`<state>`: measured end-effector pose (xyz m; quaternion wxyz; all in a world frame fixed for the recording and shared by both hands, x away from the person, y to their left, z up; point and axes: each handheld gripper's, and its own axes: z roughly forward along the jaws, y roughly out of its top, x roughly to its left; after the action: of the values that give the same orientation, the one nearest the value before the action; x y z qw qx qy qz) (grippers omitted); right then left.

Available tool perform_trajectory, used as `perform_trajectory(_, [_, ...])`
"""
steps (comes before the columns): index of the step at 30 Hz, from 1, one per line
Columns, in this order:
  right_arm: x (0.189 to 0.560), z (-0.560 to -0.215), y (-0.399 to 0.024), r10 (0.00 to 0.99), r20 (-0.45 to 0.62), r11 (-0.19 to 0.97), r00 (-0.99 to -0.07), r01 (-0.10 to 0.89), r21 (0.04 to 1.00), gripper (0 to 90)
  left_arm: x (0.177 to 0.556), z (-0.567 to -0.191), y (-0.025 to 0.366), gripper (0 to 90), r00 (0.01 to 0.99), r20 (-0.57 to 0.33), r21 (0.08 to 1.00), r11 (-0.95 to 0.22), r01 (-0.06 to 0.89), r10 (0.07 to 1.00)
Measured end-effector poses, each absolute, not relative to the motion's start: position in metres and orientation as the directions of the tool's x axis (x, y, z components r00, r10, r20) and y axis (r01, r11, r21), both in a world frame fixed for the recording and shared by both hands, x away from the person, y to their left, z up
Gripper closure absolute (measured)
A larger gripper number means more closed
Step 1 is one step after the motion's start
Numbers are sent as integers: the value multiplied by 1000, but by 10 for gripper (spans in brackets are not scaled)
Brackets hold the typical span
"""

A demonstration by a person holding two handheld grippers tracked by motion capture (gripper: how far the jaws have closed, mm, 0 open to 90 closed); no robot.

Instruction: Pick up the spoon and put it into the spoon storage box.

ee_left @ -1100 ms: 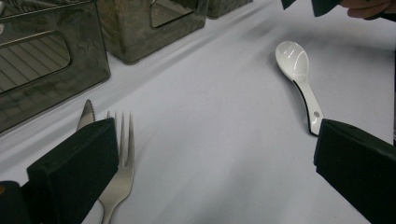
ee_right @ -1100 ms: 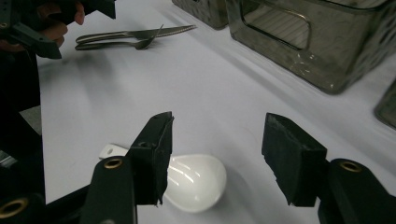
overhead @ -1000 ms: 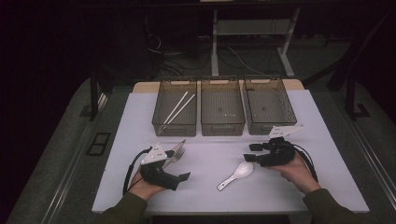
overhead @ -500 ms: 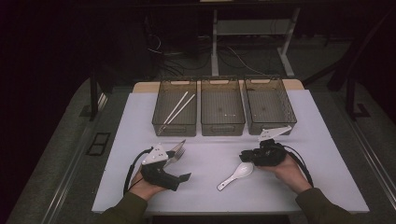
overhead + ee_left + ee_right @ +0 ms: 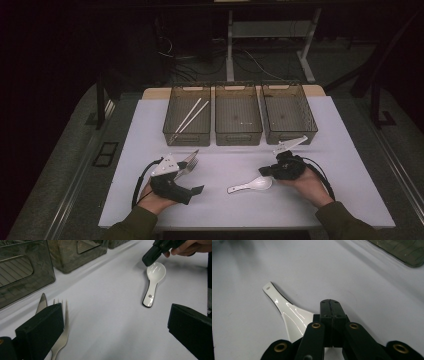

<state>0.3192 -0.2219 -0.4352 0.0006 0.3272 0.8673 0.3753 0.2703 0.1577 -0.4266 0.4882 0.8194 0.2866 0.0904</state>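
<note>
A white ceramic spoon [image 5: 250,186] [image 5: 153,277] [image 5: 289,312] lies on the white table, its handle pointing left in the high view. My right gripper [image 5: 263,171] [image 5: 330,302] [image 5: 150,258] hangs at the rim of the spoon's bowl. Its jaws have just been closing, and the pads now meet flush with nothing visible between them. My left gripper [image 5: 190,176] [image 5: 115,315] rests at the front left with its jaws wide apart and nothing in them. A metal fork [image 5: 192,164] [image 5: 63,322] and a knife [image 5: 187,159] [image 5: 42,302] lie partly under its left jaw.
Three dark see-through bins stand in a row at the back: the left bin [image 5: 172,131] holds a pair of pale chopsticks [image 5: 190,116], beside it the middle bin [image 5: 238,135] and the right bin [image 5: 310,131]. The table's front edge runs close to the person's forearms.
The right gripper's jaws have gone from apart to shut, and the gripper has slid slightly left and down to the spoon's bowl. The left gripper, fork, knife and spoon have stayed put.
</note>
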Motion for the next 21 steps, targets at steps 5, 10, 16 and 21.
perform_trajectory(5, [315,-432,-229,579,247,479,-777,569,669,780,270,-426,158,0,823,-126,854,-362,374,553])
perform_trajectory(10, [313,-433,-235,586,262,463,-767,582,669,633,270,-426,158,0,823,-130,854,-360,377,553])
perform_trajectory(16, [308,-439,-231,549,260,506,-794,564,652,575,270,-426,157,0,823,-129,853,-361,377,554])
perform_trajectory(21, [302,-442,-224,527,205,576,-825,524,628,568,270,-426,157,0,823,-128,852,-363,377,554])
